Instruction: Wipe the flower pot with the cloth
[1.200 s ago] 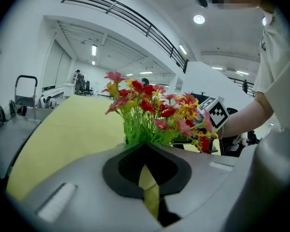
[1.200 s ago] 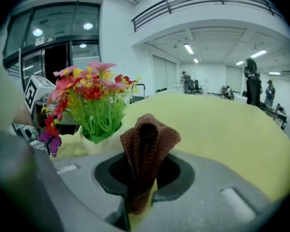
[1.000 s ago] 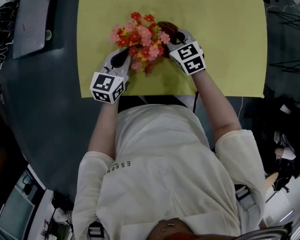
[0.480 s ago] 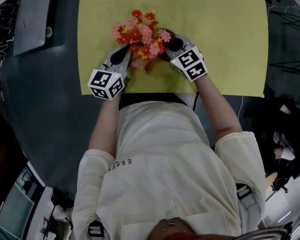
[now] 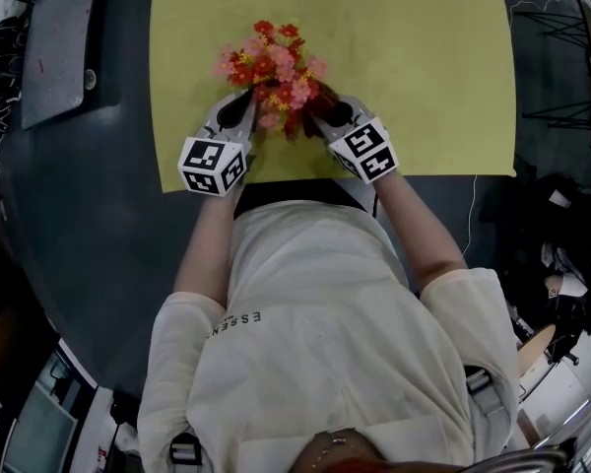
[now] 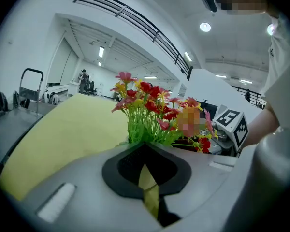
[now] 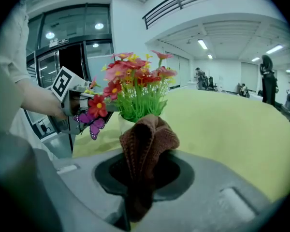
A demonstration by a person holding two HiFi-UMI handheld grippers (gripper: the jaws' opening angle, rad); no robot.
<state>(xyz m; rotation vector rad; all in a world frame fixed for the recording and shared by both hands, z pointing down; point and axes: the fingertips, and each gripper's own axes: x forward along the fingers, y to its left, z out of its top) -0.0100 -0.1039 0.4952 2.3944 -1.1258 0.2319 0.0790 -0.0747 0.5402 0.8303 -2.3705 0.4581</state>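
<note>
Two grippers flank the flowers (image 5: 274, 62): the left gripper (image 5: 238, 116) closed, the right gripper (image 5: 325, 116) clamping a cloth (image 7: 147, 139) by the pot (image 7: 122, 123).

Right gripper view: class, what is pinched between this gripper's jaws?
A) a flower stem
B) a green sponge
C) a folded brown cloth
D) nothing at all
C: the right gripper is shut on a folded brown cloth, which stands up between its jaws, in front of the flower pot.
</note>
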